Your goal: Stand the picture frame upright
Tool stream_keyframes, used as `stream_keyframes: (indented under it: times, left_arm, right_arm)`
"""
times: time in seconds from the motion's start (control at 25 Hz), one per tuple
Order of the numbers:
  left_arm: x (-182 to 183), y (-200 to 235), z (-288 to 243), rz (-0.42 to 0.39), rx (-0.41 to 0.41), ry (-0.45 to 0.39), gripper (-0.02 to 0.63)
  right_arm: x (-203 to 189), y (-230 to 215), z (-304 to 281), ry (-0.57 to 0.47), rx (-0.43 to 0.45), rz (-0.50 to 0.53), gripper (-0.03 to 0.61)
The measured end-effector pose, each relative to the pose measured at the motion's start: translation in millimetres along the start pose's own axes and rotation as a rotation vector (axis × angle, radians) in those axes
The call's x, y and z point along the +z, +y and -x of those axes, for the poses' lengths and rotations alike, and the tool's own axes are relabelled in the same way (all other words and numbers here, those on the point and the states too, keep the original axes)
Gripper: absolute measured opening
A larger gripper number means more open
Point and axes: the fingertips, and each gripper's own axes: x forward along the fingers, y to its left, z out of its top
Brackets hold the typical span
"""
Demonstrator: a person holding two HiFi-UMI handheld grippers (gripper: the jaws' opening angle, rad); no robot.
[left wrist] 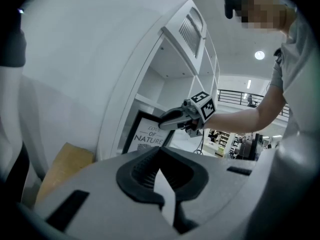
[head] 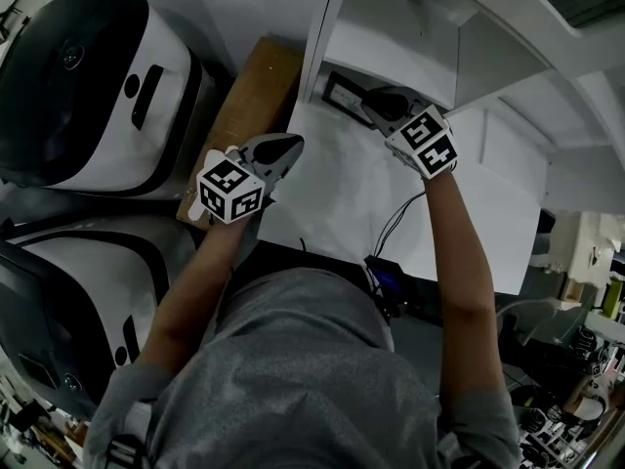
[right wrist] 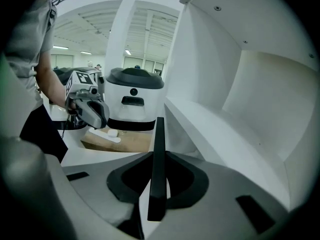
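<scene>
While right gripper [right wrist: 158, 180] clamps picture frame [left wrist: 149, 136] inside shelf compartment [head: 393, 39], left gripper [left wrist: 160, 173] jaws together.

lab hall — white machines [head: 88, 86] (railed mezzanine [left wrist: 240, 95] behind)

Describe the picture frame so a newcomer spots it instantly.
Find the white shelf unit right of the wooden board. In its bottom bay is the picture frame: thin black border, white print reading "Love of Nature". It's the only dark thing in the shelf, held by its edge in the right gripper.
</scene>
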Motion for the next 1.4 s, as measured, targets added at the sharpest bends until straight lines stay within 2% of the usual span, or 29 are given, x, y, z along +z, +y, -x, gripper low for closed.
stream_keyframes:
  times: [0.16,0.52,0.84,1.04,1.2,1.4]
  left_arm:
    - [-1.0,-0.6,-1.4,-0.002,-0.001,0.006,0.008]
    - [-5.5,-2.7,-7.4,-0.015,0.0,0.02,0.008]
    - [-5.8,-6.9,-15.0,-0.02,-0.01,0.027,0.008]
    - [-5.2,1.8,-30.3,-0.044,0.026,0.029,0.008]
    - [0.2,8.6,-57.5,-0.099,0.049,0.044,0.008]
    - [20.6,22.7,-76.9,-0.167,0.143,0.011,0.009]
  right_arm:
    - [0.3,-0.1,-0.5,0.012,-0.022,0.043,0.083]
    - [-7.2,-8.3,4.8,0.054,-0.15,0.125,0.086]
    - [-7.7,-12.4,10.6,0.08,-0.253,0.209,0.123]
    - [-8.2,-13.5,10.0,0.077,-0.28,0.223,0.124]
    - [-8.7,-13.6,8.3,0.086,-0.303,0.238,0.124]
    - [-8.8,-14.1,8.3,0.094,-0.316,0.247,0.124]
